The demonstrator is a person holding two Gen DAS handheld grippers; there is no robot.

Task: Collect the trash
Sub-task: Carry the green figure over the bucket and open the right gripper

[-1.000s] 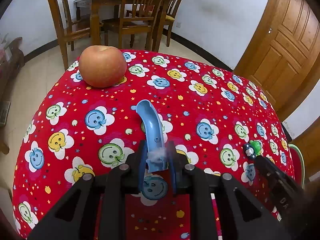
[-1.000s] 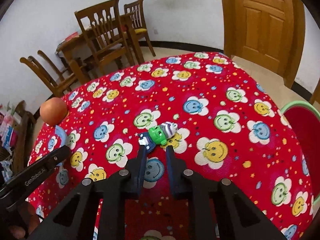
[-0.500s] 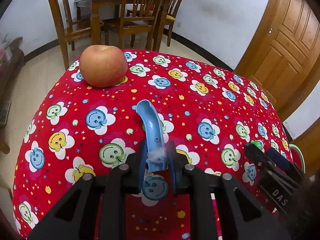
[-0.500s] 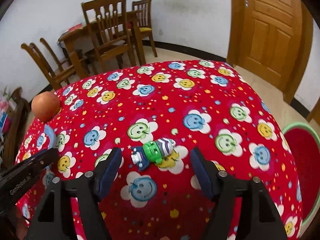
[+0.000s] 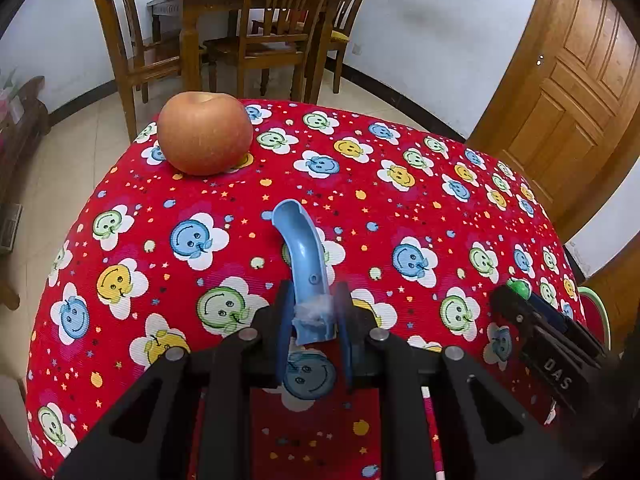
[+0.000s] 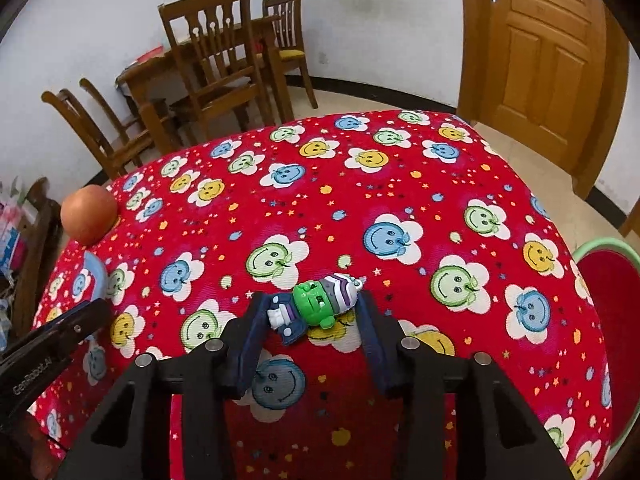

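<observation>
My left gripper (image 5: 314,292) is shut on the lower end of a curved light-blue plastic piece (image 5: 304,248), which sticks out forward over the red smiley tablecloth (image 5: 360,208). A small green and purple toy figure (image 6: 320,304) lies on its side on the cloth. My right gripper (image 6: 312,304) has its jaws closing around it, one pad against its feet and the other against its head end. The left wrist view shows the right gripper (image 5: 520,300) low at the right, with just a green bit of the toy (image 5: 519,287) at its tip.
An apple (image 5: 205,139) sits near the table's far left edge. A red bin with a green rim (image 6: 592,245) stands off the table's right side. Wooden chairs (image 6: 216,64) and a table lie beyond, with a wooden door (image 6: 540,60) at the right.
The right gripper opened wide from a narrow stance behind the toy, moved forward over it, and has now narrowed onto its two ends. The left gripper and blue piece stayed put.
</observation>
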